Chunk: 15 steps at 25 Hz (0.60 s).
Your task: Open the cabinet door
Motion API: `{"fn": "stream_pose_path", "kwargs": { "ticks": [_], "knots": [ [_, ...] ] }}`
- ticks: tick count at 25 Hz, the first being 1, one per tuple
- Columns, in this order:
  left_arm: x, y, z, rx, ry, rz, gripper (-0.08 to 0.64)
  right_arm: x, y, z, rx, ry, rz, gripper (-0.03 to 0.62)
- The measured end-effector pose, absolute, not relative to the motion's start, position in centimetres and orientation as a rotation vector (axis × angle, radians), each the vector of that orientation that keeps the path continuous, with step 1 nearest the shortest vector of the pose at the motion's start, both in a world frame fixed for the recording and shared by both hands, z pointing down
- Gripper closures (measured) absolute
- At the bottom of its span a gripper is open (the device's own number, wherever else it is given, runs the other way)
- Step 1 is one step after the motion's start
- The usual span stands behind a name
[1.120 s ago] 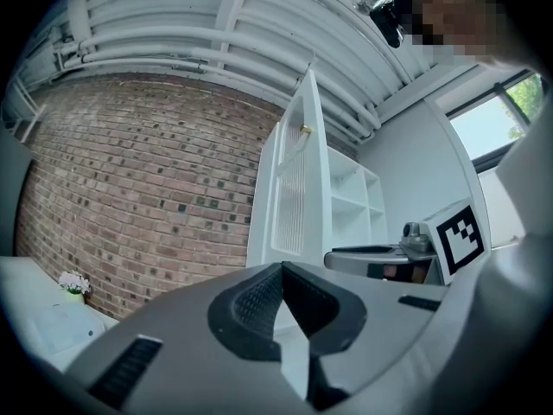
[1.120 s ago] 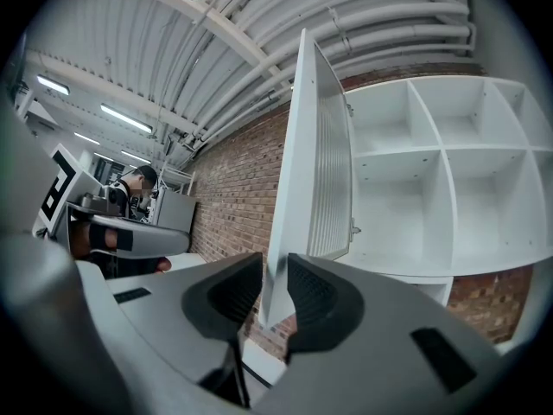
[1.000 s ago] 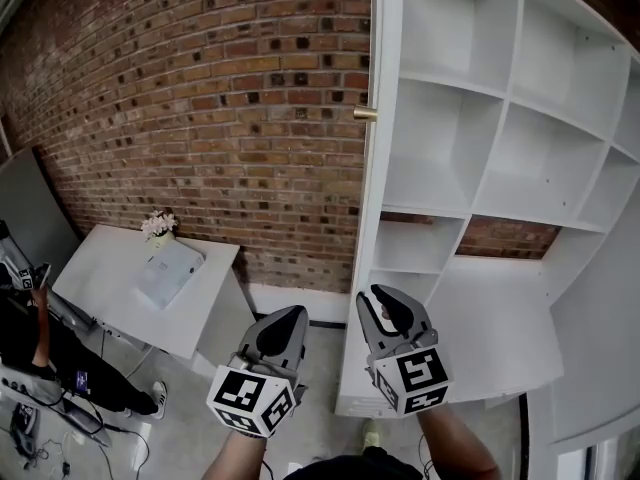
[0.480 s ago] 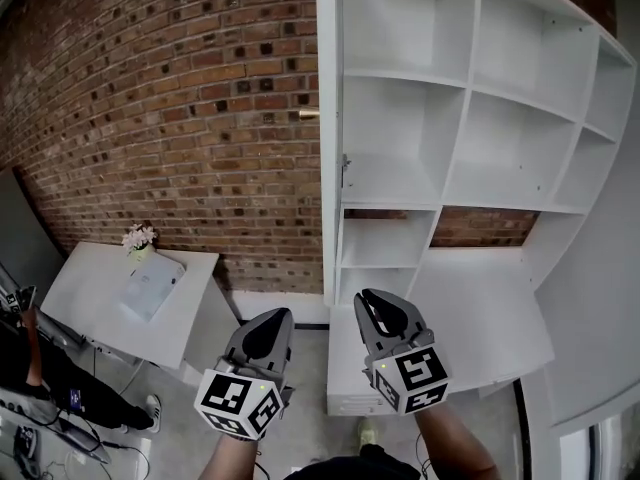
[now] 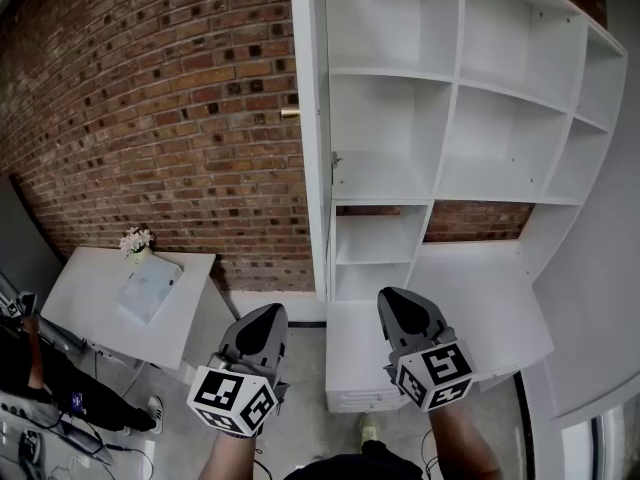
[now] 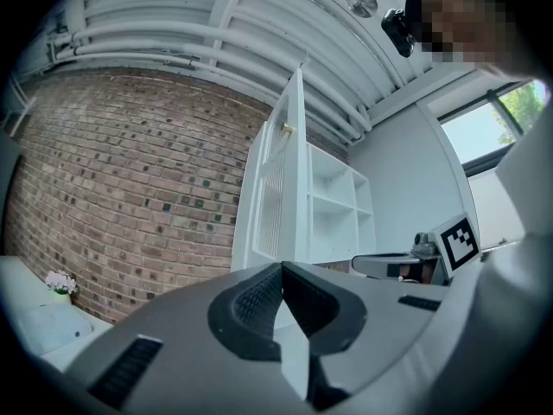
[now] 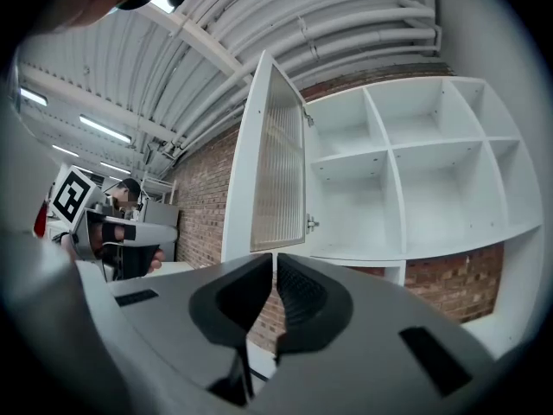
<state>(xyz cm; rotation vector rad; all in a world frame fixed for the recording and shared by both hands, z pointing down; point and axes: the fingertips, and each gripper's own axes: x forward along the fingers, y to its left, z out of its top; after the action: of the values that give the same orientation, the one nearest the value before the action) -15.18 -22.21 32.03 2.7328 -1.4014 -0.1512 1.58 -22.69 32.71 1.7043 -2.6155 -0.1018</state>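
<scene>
The white cabinet (image 5: 450,138) stands with its door (image 5: 308,138) swung out, edge-on to me in the head view, and a small gold knob (image 5: 289,114) sticks out to its left. Its ribbed panel shows in the right gripper view (image 7: 275,171) and the left gripper view (image 6: 278,197). Both grippers hang low, well short of the door and touching nothing. My left gripper (image 5: 268,313) (image 6: 282,266) is shut and empty. My right gripper (image 5: 395,296) (image 7: 274,256) has its jaws closing to a hair's gap, with nothing between them.
A brick wall (image 5: 150,118) runs left of the cabinet. At lower left a white table (image 5: 100,318) carries a flower pot (image 5: 135,240) and a flat white item (image 5: 148,288). A person (image 5: 40,368) sits beyond it. The cabinet's low base (image 5: 355,368) lies under my right gripper.
The door's edge and the cabinet have slid left in the head view. My right gripper has drifted right and its jaws have come together. The left gripper has hardly moved.
</scene>
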Motion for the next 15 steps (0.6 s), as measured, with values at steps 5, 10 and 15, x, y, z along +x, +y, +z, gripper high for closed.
{"fn": "stream_pose_path", "kwargs": {
  "ticks": [5, 10, 15],
  "knots": [
    [-15.3, -22.4, 31.7, 2.728, -1.416, -0.157, 0.554, 2.7, -22.3, 32.6, 1.726, -2.614, -0.096, 0.58],
    [-15.6, -22.4, 31.6, 2.715, -1.434, -0.162, 0.554, 4.0, -22.0, 32.9, 1.752, -2.595, -0.088, 0.586],
    [-15.3, -22.6, 31.4, 2.722, -1.434, -0.155, 0.554, 3.8, -22.4, 32.6, 1.75, -2.57, -0.127, 0.588]
  ]
}}
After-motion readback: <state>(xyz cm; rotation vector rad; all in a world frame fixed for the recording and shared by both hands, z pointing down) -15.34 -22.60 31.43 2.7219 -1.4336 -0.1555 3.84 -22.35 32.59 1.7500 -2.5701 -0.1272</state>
